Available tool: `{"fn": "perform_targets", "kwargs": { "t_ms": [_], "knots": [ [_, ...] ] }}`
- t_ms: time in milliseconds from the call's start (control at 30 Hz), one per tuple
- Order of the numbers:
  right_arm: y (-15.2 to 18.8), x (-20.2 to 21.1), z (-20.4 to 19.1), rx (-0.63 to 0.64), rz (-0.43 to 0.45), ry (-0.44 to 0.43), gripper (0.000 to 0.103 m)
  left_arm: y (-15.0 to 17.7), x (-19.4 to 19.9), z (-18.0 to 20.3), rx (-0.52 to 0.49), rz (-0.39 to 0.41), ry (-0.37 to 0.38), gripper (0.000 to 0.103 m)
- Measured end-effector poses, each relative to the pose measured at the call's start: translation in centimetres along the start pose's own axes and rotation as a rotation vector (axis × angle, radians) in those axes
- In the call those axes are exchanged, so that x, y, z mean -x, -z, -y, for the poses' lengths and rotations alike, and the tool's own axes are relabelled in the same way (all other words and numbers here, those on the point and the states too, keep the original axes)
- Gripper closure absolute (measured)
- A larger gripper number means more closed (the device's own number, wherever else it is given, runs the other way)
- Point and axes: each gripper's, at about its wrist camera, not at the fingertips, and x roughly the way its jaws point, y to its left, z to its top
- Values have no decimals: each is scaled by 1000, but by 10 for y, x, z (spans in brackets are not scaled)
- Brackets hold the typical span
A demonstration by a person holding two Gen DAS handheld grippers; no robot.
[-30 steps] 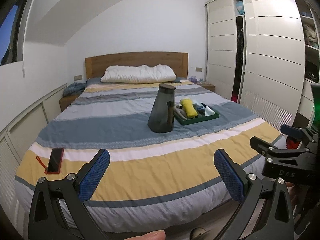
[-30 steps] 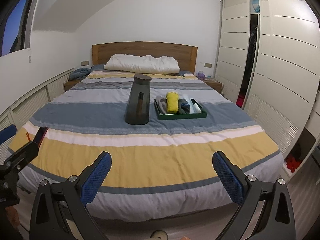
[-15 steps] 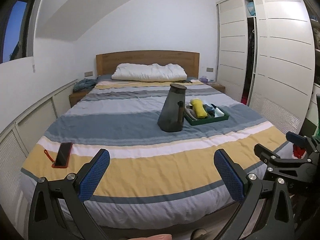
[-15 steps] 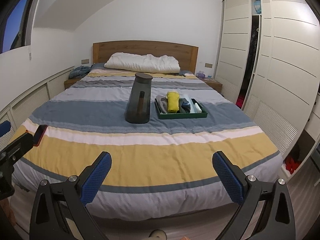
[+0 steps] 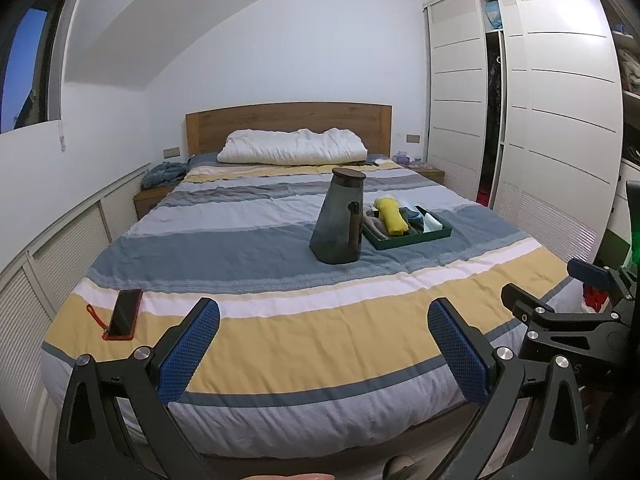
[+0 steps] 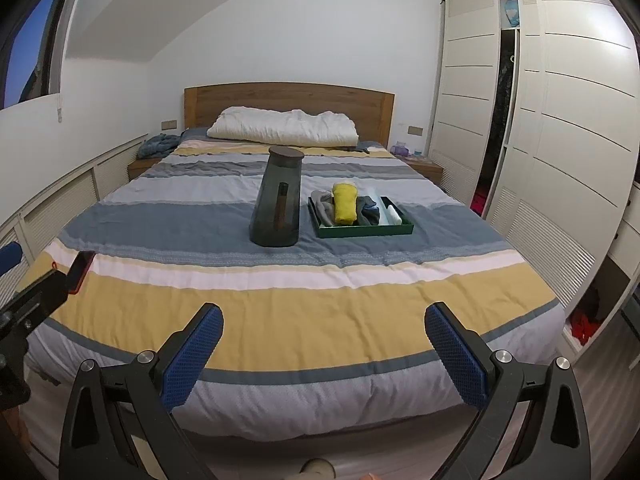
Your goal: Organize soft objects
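Two black hand-held grippers with blue finger pads

Left gripper (image 5: 323, 346): matte black angular arms with triangular cut-outs; silver round screws at the joints; fingers (image 5: 188, 352) faced with blue, fine-dotted pads; right gripper (image 6: 323, 350): same black frame, silver screws and blue textured pads; seen at the right edge of the left view, its black body has small silver screws and a blue pad.
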Motion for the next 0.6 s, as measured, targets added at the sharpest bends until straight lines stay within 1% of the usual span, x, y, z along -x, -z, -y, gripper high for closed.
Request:
{"fn": "perform_targets", "kwargs": {
  "t_ms": [167,300,467,600],
  "knots": [
    [3,1,-2,-2,2,20,0,4,-4,2,-3,-16,4,1],
    [7,0,-4,-14,5,28,0,9,-12,3,-4,-44,11,1],
    [19,-9,-9,-17,-29,17,0,21,-20,5,-13,-90,12,1],
    [17,-10,-9,-17,-40,17,0,22,-20,7,-17,-103,16,1]
  ]
}}
